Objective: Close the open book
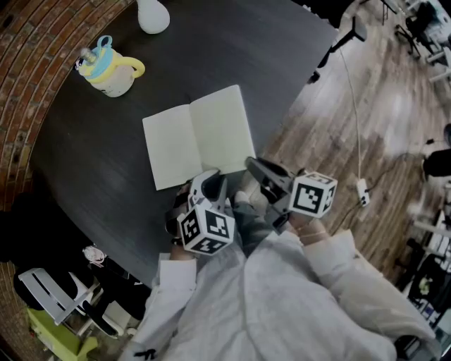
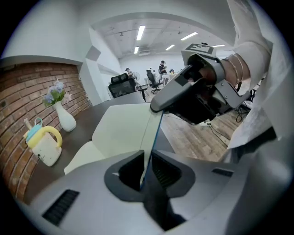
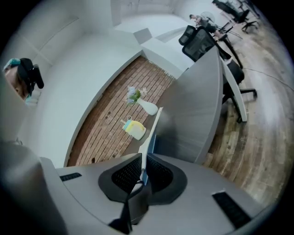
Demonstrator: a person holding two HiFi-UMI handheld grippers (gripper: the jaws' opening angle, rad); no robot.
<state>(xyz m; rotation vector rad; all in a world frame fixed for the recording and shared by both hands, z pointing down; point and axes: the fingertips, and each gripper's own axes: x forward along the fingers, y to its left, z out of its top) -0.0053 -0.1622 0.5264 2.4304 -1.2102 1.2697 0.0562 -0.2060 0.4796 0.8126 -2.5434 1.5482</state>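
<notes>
Book (image 1: 197, 134), where is it lying?
It's lying open by the tabletop's (image 1: 91, 162) edge nearest me. My left tongs (image 2: 146, 167) are pinching its near edge; my right tongs (image 3: 141, 170) are clamping its corner.

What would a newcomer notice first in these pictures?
The open book lies with blank pale pages in the middle of the dark table. At its near edge the left claw and the right claw are each closed on a thin edge of it. On the table's far side, near the brick wall, stand a yellow and blue jug and a white vase.
</notes>
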